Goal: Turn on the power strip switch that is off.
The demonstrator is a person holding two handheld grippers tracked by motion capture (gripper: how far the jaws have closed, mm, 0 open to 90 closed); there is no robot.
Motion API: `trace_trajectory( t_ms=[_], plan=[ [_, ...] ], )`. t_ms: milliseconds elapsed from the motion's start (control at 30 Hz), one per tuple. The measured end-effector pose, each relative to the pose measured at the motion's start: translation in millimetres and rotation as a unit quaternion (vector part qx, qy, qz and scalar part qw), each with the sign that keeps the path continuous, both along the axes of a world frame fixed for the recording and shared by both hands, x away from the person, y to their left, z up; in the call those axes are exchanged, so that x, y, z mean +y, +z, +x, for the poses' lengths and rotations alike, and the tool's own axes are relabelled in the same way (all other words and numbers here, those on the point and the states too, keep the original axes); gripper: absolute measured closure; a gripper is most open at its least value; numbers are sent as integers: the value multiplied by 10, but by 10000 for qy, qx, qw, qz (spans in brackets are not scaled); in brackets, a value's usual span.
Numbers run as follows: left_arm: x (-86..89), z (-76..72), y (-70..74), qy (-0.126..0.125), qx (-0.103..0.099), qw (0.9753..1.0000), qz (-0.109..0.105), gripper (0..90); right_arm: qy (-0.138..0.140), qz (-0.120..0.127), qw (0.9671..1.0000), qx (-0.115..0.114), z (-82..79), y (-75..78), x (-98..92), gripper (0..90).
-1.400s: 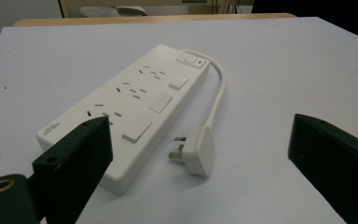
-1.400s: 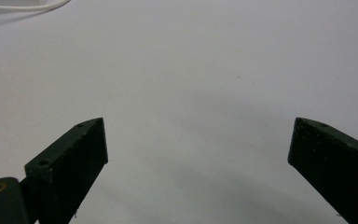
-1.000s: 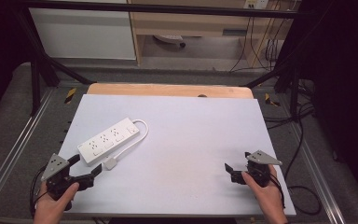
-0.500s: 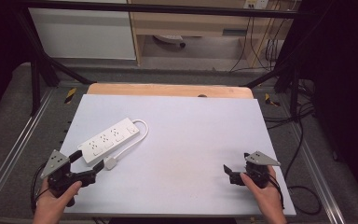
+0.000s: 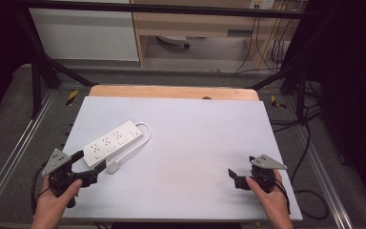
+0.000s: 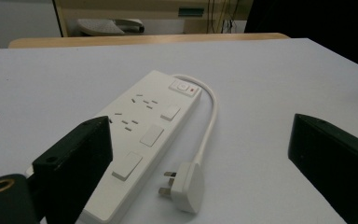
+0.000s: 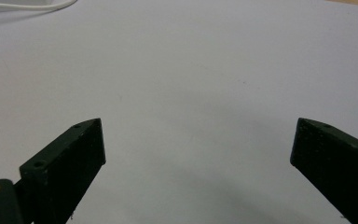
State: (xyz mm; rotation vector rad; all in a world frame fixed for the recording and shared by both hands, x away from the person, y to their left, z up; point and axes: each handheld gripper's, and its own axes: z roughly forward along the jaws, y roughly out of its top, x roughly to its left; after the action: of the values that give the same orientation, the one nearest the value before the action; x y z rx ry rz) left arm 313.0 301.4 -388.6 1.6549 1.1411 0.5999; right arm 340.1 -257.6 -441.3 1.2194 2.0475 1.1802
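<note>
Just ahead of the wide-open left hand-held gripper (image 5: 86, 166) lies the white power strip (image 5: 112, 142), its plug (image 6: 184, 189) between the jaws.

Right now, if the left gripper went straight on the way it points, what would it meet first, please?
Probably the white plastic power strip: its near end lies by one jaw of the open left gripper, with the white three-pin plug just ahead between the jaws. Depth is hard to judge.
</note>
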Motion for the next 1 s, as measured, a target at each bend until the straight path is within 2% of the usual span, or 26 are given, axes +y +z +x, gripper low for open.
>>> trace_trajectory(
  t_ms=[200, 500, 833, 1000],
  plan=[
    [28, 55, 20, 45, 152, 9999, 17, 65, -4, -1, 10000, 13, 0, 1, 5, 34],
    [-4, 176, 107, -22, 209, 9997, 149, 69, 18, -27, 10000, 35, -5, -1, 15, 34],
    [-124, 452, 210, -20, 222, 9995, 213, 70, 26, -31, 10000, 27, -9, 1, 17, 34],
    [-172, 540, 249, -35, 198, 9994, 264, 72, 12, -16, 10000, 25, -8, 2, 9, 33]
  ],
)
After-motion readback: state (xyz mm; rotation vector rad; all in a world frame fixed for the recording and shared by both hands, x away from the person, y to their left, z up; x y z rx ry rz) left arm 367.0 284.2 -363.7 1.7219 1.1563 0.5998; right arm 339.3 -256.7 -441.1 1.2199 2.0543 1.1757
